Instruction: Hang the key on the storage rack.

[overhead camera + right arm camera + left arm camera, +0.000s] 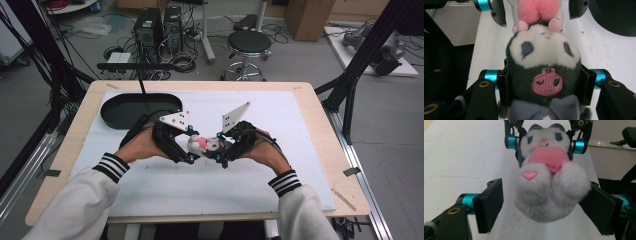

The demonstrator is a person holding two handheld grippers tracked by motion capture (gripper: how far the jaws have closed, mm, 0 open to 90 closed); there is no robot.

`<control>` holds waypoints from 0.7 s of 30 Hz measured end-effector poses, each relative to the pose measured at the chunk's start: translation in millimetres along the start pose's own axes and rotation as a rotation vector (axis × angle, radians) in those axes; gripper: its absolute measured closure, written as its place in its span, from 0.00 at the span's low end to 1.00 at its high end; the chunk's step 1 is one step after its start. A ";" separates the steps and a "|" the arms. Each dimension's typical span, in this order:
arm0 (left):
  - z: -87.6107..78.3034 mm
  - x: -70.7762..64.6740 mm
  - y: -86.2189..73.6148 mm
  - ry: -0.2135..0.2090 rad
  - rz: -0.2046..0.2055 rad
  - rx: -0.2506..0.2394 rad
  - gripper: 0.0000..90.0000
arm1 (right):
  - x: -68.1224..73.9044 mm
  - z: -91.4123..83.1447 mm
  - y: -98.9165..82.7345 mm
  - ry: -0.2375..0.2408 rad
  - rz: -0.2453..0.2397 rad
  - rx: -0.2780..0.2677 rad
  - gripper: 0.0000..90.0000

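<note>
Plush toy (204,145) between both grippers' fingers (489,205)

I see both forearms reaching in from below, sleeves with striped cuffs, wrists bent inward so the grippers face each other. My right gripper (223,149) is clamped tight. My left gripper (191,148) has its jaws partly apart, one pad (489,203) standing clear on its side.
</note>
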State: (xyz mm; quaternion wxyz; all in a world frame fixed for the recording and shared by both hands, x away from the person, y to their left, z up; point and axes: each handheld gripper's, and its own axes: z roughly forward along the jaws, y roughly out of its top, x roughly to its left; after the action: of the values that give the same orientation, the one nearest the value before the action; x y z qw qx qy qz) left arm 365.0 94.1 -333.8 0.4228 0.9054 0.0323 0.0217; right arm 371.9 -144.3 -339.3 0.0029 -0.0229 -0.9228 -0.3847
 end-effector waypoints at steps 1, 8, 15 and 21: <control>1.0 0.0 -0.1 -0.006 0.000 0.003 0.27 | 0.1 0.4 0.0 0.000 -0.001 0.000 0.49; 3.0 -1.1 2.3 -0.020 0.010 0.027 0.48 | 1.0 2.7 2.5 0.006 -0.002 0.008 0.48; 1.8 -4.2 2.8 0.013 0.029 0.043 0.59 | 0.5 4.7 3.3 0.004 -0.004 0.010 0.48; -0.2 -4.2 2.9 0.021 0.032 0.029 0.61 | 0.1 4.1 3.3 0.006 0.003 -0.005 0.44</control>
State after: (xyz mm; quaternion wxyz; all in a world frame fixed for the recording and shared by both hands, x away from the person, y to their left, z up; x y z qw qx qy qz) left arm 360.9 92.1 -331.5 0.4090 0.9115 0.0226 0.0375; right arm 372.0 -139.1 -339.9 0.0064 -0.0231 -0.9218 -0.3870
